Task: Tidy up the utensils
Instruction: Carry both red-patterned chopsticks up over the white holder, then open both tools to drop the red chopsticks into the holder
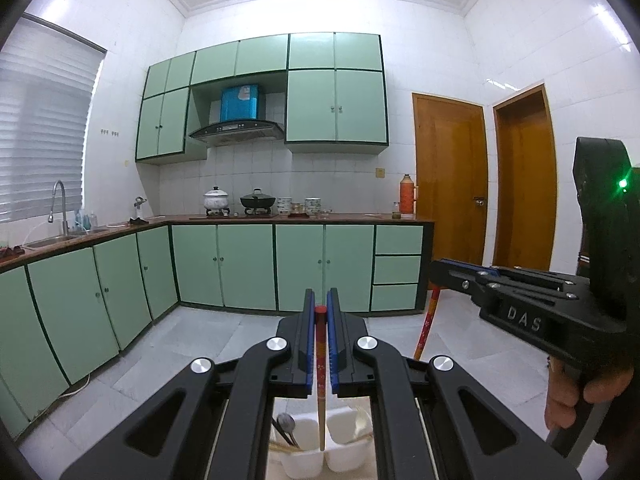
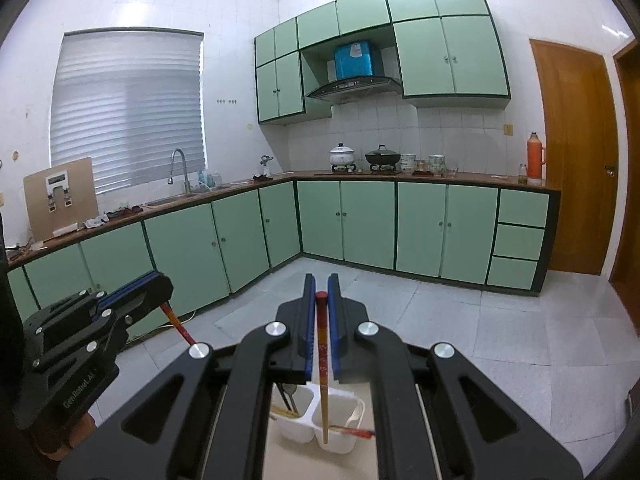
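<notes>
The left hand-held gripper [image 1: 320,312] is grasping a long wooden chopstick with a red patterned top [image 1: 321,376] between its blue-padded fingers [image 1: 308,340]. This chopstick is hanging almost upright, and its lower tip is reaching down over the white plastic two-compartment utensil holder [image 1: 344,452]; I cannot tell which compartment it is entering. The right hand-held gripper [image 2: 321,304] is clenching a second wooden chopstick with a red top [image 2: 322,368] in the same way, and the tip of this one is going into the right compartment of the white holder [image 2: 340,436]. A metal spoon [image 2: 291,392] and some dark chopsticks are standing in the left compartment. The holder is standing on a pale surface [image 2: 296,460]. Behind, the green kitchen cabinets [image 1: 248,264] are showing.
</notes>
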Action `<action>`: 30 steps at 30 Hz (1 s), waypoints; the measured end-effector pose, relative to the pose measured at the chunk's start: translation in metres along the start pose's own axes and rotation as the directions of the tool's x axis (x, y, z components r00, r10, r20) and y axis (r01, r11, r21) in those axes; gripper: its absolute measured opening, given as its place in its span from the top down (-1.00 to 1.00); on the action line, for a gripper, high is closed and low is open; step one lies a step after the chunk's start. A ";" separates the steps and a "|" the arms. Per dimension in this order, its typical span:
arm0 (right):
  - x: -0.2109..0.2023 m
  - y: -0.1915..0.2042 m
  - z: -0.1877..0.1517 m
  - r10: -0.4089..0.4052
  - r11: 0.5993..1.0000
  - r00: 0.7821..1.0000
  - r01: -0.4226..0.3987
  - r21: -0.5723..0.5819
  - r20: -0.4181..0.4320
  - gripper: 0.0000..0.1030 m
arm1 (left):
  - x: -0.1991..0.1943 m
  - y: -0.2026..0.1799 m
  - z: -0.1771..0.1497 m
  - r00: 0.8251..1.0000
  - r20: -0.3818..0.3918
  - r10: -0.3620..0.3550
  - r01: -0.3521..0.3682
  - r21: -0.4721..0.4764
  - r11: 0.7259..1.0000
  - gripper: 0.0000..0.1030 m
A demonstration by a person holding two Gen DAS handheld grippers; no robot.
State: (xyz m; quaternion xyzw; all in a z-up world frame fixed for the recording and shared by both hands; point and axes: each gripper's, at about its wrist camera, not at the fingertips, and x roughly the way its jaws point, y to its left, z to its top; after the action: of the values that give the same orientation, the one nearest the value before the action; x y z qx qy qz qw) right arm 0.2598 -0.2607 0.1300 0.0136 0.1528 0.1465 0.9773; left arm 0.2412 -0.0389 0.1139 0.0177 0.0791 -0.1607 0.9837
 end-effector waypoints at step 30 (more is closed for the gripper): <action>0.136 -0.021 -0.087 0.000 0.998 0.981 0.011 0.058 -0.192 0.90 | 0.135 0.034 -0.093 0.979 -0.201 0.040 -0.047 -0.033 0.998 0.89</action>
State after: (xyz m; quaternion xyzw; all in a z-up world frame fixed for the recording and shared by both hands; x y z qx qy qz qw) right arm 0.3633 -0.2425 0.0051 0.0276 0.2505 0.1398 0.9576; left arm 0.3641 -0.0438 0.0006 0.0172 0.1804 -0.1351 0.9741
